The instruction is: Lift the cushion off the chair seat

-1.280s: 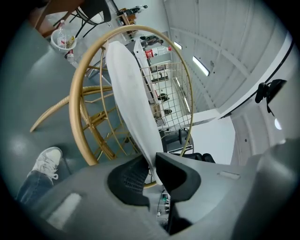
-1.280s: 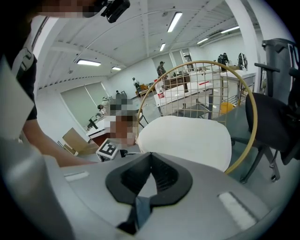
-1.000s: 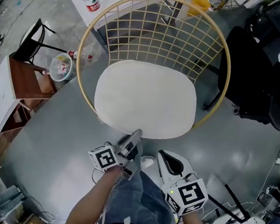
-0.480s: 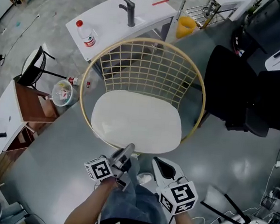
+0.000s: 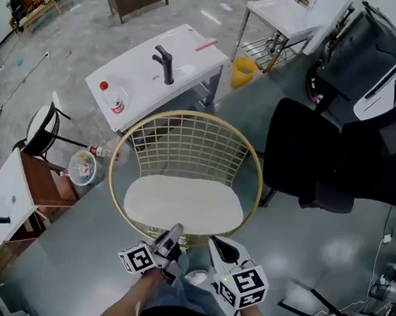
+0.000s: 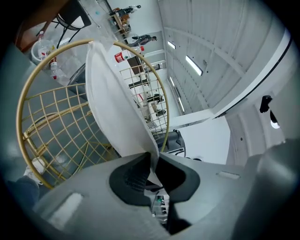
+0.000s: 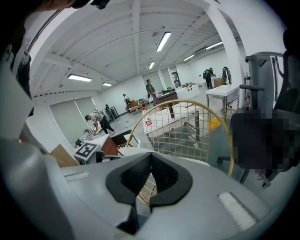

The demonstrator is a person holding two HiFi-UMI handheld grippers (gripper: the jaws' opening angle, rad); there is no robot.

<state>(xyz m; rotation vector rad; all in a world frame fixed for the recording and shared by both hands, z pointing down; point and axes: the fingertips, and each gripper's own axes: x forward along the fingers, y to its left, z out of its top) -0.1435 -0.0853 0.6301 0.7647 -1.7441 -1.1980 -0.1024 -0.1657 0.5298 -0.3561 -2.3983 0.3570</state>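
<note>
A white oval cushion (image 5: 183, 204) lies in the seat of a round gold wire chair (image 5: 188, 115). My left gripper (image 5: 175, 232) is at the cushion's near edge and shut on it. The left gripper view shows the white cushion (image 6: 112, 98) running from the chair's rim into the pinch of the left gripper (image 6: 154, 157). My right gripper (image 5: 219, 245) hangs just right of the left one, in front of the chair's near rim. It is apart from the cushion. In the right gripper view the right gripper (image 7: 150, 157) has its tips together with nothing between them.
Behind the chair stands a white sink table (image 5: 194, 47) with a black faucet (image 5: 163, 65) and a bottle (image 5: 112, 97). A black office chair (image 5: 308, 163) is close on the right. A brown cabinet (image 5: 37, 188), a stool (image 5: 42, 130) and a plastic tub (image 5: 83, 168) are at the left.
The head view has pulled back, so the chair looks smaller and farther. Both grippers have risen with it. The left one stays on the cushion's near edge.
</note>
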